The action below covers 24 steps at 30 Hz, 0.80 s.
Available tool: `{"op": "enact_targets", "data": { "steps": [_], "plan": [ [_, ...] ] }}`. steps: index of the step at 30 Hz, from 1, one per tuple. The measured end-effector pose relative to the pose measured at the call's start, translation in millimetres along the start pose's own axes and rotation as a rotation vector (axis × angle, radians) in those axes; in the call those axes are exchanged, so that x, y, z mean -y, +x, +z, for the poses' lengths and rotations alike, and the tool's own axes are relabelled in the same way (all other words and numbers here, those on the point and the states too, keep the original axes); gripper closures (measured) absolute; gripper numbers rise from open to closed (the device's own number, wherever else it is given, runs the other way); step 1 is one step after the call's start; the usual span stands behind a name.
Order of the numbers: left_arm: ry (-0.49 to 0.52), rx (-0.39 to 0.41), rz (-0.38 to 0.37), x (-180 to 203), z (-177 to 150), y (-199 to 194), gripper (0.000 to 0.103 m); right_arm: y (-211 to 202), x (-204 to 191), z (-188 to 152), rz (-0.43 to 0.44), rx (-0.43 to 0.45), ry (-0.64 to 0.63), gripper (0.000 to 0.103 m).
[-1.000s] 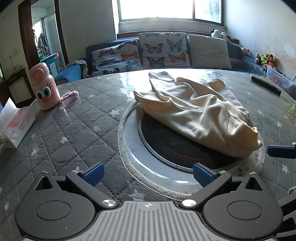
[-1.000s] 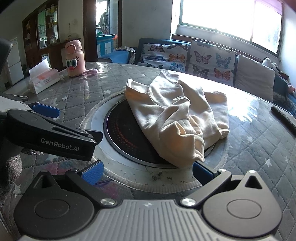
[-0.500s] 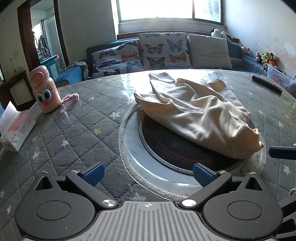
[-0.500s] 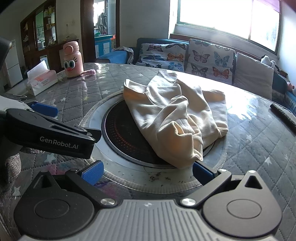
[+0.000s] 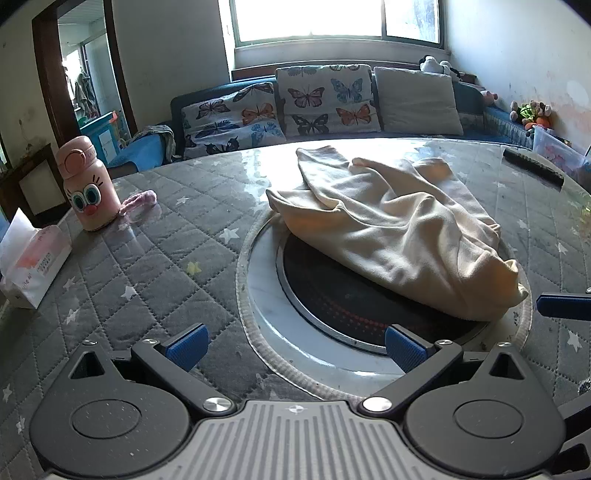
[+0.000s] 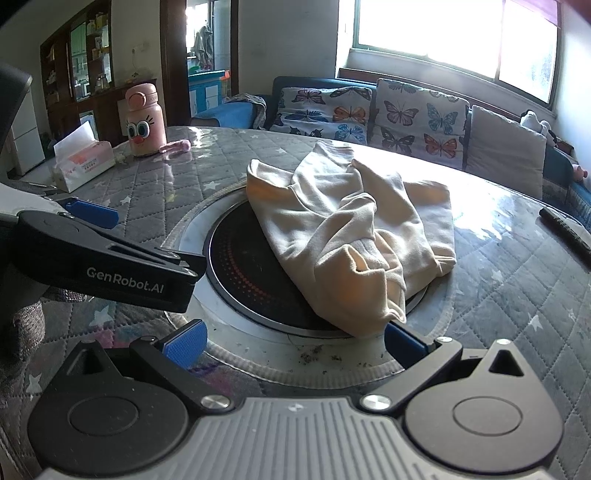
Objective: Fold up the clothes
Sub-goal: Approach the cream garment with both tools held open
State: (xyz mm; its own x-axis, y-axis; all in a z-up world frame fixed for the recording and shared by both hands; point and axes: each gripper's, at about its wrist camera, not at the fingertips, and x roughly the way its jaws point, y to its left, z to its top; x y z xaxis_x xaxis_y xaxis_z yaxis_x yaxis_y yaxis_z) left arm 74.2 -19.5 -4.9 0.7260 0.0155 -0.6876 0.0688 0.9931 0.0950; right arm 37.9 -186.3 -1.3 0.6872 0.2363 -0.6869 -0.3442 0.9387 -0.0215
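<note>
Still untouched, the cream garment [image 5: 399, 236] lay crumpled at 1 o'clock over the dark hob ring [image 5: 354, 310] in the desk [image 5: 155, 258]. Left tongs [image 5: 295, 343] and right tongs [image 6: 291, 341] gaped, released. Best pinch the hem corners and spread first.

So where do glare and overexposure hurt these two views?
Left wrist: window blown out, glare streak on the table behind the cream garment. Right wrist: window clipped white, bright sheen on the table right of the garment; fisheye bends both.
</note>
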Motion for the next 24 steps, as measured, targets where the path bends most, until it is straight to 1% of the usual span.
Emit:
{"op": "enact_targets", "data": {
  "steps": [24],
  "plan": [
    [0.005,-0.015,0.006,1.5,0.3,6.0,0.000,2.7,5.7,1.1,-0.008,-0.004,0.018,0.000]
  ]
}}
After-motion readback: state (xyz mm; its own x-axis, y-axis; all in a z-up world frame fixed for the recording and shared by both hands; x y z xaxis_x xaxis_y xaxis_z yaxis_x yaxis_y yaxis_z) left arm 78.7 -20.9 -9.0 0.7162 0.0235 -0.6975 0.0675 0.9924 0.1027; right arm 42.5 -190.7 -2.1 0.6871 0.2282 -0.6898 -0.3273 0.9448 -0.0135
